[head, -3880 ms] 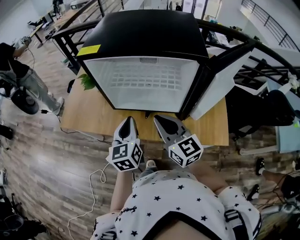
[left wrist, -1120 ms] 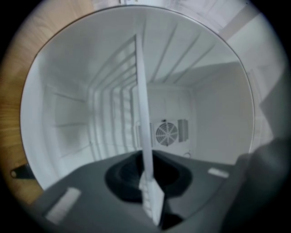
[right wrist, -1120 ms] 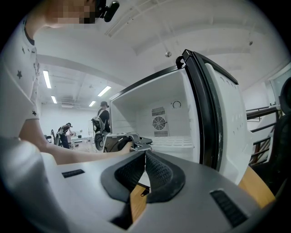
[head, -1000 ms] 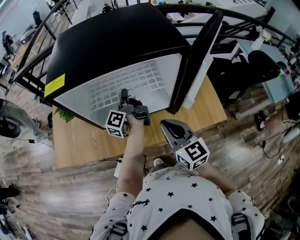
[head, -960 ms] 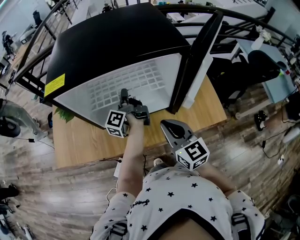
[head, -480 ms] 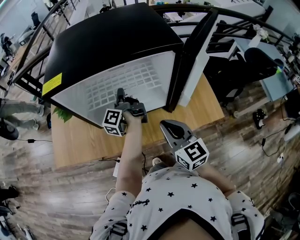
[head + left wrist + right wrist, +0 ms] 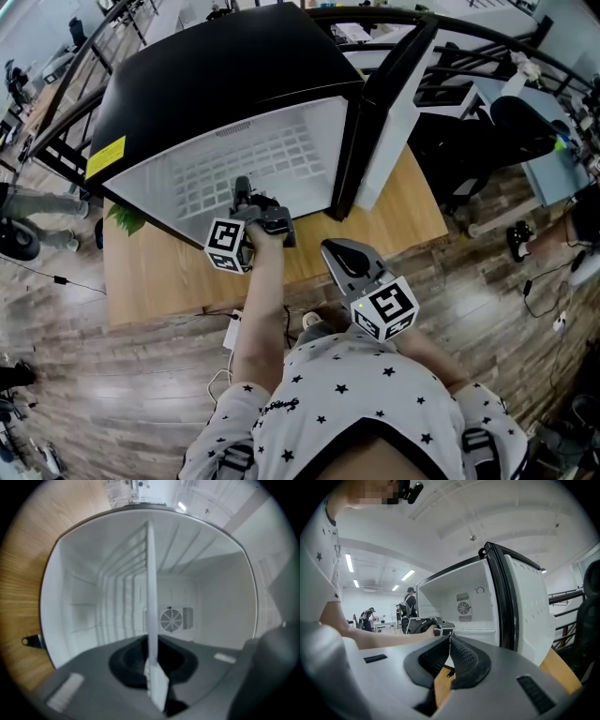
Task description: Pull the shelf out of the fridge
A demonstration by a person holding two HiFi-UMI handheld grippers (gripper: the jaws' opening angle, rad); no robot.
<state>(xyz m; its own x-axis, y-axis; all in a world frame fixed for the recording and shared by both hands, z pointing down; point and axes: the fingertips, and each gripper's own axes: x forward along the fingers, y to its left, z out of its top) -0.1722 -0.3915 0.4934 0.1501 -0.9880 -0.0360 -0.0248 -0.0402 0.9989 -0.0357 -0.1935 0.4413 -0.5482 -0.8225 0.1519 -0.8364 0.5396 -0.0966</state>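
Gripping the front rim of the white wire shelf (image 7: 267,155) (image 7: 151,588), the left gripper (image 7: 242,190) (image 7: 153,670) reaches into the open fridge (image 7: 225,70), its jaws pinched narrow on that rim. The shelf sits inside the white cavity, spanning it from side to side. The fridge stands on a wooden table (image 7: 159,277), with its door (image 7: 392,112) swung out at the right. Near the table's front edge, the right gripper (image 7: 336,249) (image 7: 450,645) hangs back, jaws pressed together and empty.
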